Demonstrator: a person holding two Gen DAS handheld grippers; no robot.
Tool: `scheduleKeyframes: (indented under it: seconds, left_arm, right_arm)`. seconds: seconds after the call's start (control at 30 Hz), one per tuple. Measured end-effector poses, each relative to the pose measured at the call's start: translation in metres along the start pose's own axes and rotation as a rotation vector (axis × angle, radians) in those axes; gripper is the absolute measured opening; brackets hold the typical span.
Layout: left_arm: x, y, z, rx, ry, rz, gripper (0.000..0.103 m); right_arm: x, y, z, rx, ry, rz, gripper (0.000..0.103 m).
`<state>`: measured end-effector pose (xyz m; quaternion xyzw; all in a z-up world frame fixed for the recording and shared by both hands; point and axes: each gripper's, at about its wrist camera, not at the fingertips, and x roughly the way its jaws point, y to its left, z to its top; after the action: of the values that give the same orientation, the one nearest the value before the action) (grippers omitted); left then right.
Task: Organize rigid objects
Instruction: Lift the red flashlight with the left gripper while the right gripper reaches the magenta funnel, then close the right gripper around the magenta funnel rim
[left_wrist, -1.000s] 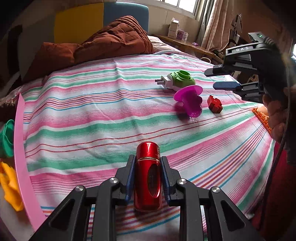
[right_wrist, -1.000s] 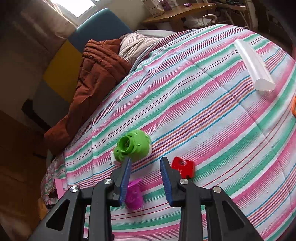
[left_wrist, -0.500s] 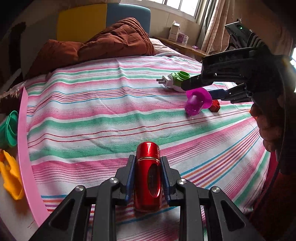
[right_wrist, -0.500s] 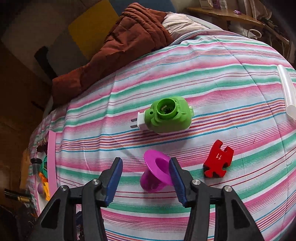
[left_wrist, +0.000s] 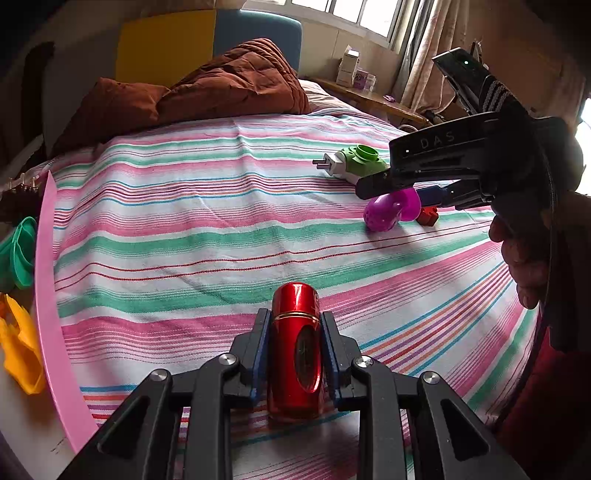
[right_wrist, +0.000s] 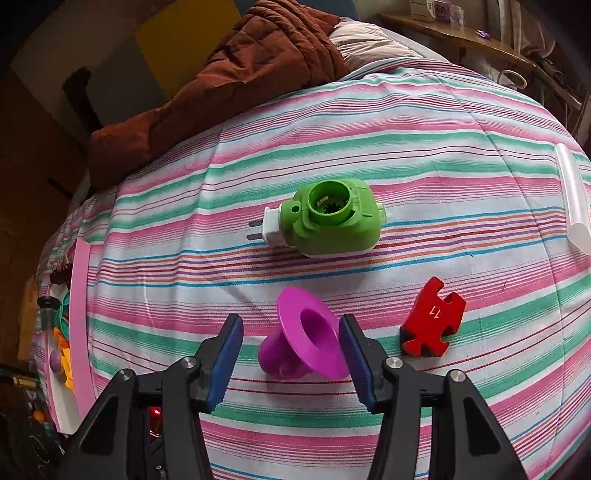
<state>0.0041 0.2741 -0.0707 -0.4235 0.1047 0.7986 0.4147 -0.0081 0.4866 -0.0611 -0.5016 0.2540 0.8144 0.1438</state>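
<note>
Centrally, the striped bedspread (right_wrist: 424, 155) filled both views; mid-frame lay the green plug-in device (right_wrist: 332, 221), lower down the right gripper (right_wrist: 291, 345), jaws apart, straddled the purple flanged cup (right_wrist: 306, 343), while the left gripper (left_wrist: 293, 345) clamped the red cylinder (left_wrist: 294, 350).

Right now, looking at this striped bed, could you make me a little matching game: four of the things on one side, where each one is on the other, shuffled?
Things:
1. red cylinder
2. purple flanged cup
3. green plug-in device
4. red puzzle piece

Places:
A. lying flat on the bedspread, to the right of the purple cup, as the right wrist view shows it
B. clamped in the left gripper
C. on its side between the open fingers of the right gripper
D. farther up the bed, prongs pointing left

Pairs: 1-B, 2-C, 3-D, 4-A
</note>
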Motion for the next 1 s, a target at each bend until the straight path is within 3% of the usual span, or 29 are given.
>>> scheduleKeyframes:
  seconds: [0.23,0.57,0.83,1.0]
  left_arm:
    - [0.0,-0.001,-0.001,0.0,-0.003,0.003,0.027]
    - [-0.002,0.001,0.0,-0.014,0.008,0.003,0.026]
    - [-0.006,0.003,-0.001,-0.03,0.028,0.008,0.026]
    - [-0.009,0.0,-0.002,-0.024,0.033,0.027,0.026]
  right_arm:
    - [0.009,0.018,-0.008,-0.16,0.001,-0.139,0.05]
    - [0.008,0.02,-0.01,-0.199,-0.023,-0.158,0.046]
    - [0.012,0.008,-0.006,-0.109,0.031,-0.124,0.053]
    - [0.014,0.017,-0.012,-0.173,0.022,-0.17,0.052]
